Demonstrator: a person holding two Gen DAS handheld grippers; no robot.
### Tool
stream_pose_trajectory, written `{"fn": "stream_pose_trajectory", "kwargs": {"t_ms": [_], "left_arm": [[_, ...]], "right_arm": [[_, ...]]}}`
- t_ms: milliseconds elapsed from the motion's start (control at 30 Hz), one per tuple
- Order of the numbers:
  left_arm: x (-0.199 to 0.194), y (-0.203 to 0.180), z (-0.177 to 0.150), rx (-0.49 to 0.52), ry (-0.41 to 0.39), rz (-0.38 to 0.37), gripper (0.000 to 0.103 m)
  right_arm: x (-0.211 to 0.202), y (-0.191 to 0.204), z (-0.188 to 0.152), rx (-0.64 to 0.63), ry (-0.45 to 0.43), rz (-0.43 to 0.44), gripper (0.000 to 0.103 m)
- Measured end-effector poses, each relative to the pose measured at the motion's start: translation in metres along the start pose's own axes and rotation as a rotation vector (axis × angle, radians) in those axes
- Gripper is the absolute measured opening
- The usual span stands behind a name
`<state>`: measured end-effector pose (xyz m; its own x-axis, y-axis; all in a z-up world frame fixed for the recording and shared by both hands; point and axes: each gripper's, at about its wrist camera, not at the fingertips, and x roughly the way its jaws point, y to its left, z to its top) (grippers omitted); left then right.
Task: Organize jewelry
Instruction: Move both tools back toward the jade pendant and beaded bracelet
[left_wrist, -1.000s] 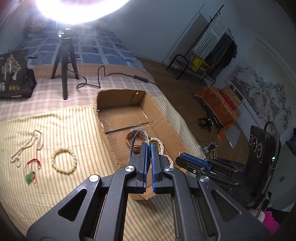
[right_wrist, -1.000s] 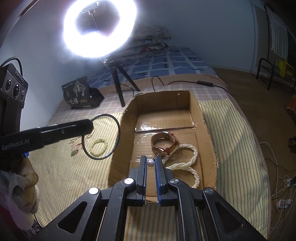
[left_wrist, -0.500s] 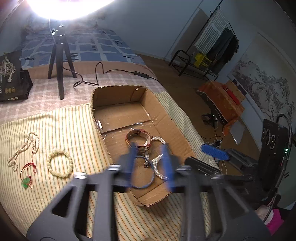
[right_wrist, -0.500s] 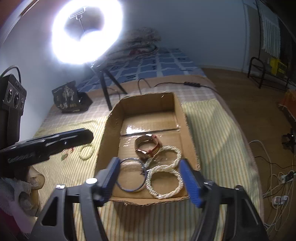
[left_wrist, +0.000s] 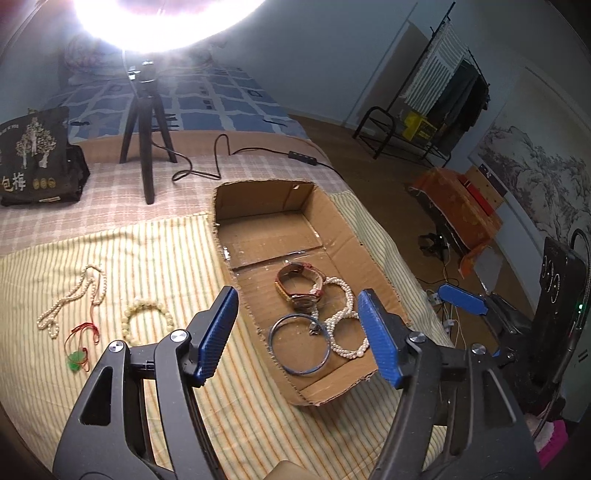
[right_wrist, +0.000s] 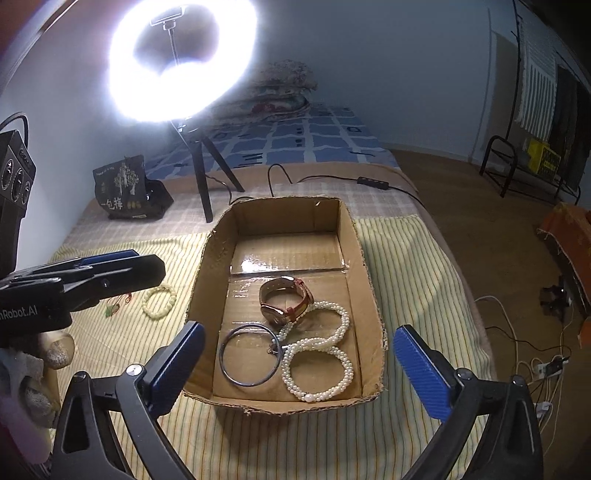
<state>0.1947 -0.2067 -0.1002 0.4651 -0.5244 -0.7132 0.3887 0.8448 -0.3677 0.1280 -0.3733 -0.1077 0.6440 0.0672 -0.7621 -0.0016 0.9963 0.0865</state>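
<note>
A shallow cardboard box (left_wrist: 373, 254) (right_wrist: 365, 266) lies on the striped cloth. Inside it lie a blue bangle (left_wrist: 300, 344) (right_wrist: 250, 354), a white pearl strand (left_wrist: 347, 332) (right_wrist: 317, 363) and a watch with a red-brown strap (left_wrist: 299, 284) (right_wrist: 284, 301). My left gripper (left_wrist: 295, 334) is open and empty, above the box's near end. My right gripper (right_wrist: 299, 365) is open and empty, also above the near end. On the cloth left of the box lie a pale bead bracelet (left_wrist: 146, 319) (right_wrist: 159, 300), a pearl necklace (left_wrist: 72, 299) and a red cord with a green pendant (left_wrist: 79, 350).
A ring light on a tripod (left_wrist: 146, 122) (right_wrist: 201, 177) stands behind the box, its cable (left_wrist: 221, 155) trailing on the bed. A black bag (left_wrist: 37, 162) (right_wrist: 127, 194) sits at the back left. The bed edge drops to the floor at the right.
Both grippers were shut, the left on the blue bangle and the right on the pearl strand. Both opened and pulled back; the bangle and pearls now lie in the box.
</note>
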Motion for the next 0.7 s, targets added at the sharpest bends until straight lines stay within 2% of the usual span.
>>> {"fn": "stream_pose_trajectory", "kwargs": {"t_ms": [700], "left_arm": [[-0.048,0.071,-0.002,-0.061,-0.035,0.097,0.069]], "right_arm": [[0.000,0.046,0.013,-0.041,-0.030,0.084,0.103]]}}
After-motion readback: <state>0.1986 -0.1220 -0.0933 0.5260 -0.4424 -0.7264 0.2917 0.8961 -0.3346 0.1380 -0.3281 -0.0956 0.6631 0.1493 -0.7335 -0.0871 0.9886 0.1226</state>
